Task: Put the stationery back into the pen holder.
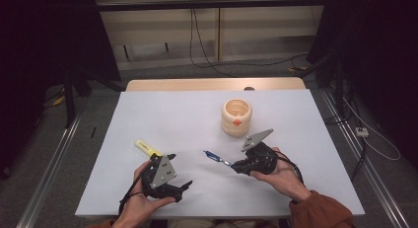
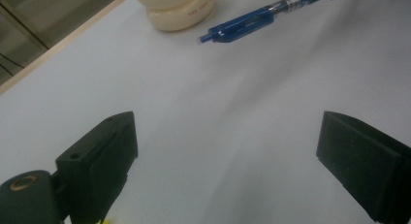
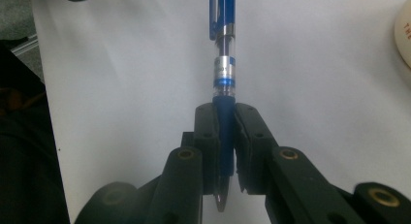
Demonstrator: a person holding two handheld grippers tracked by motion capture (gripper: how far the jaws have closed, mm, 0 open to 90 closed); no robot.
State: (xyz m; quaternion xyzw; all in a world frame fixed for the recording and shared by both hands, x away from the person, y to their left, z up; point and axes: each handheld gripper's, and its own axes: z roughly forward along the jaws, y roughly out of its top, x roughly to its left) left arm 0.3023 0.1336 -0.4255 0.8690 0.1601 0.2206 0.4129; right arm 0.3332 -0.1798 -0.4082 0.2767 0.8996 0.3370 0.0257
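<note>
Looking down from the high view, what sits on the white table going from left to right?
Yellow highlighter → left gripper, jaws apart → blue pen, clamped in the right gripper → cream-coloured pot, farther back on the table.

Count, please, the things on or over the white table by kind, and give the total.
Blue pen, held in the right claw: 1
Yellow highlighter: 1
Cream ribbed holder: 1
Total: 3
</note>
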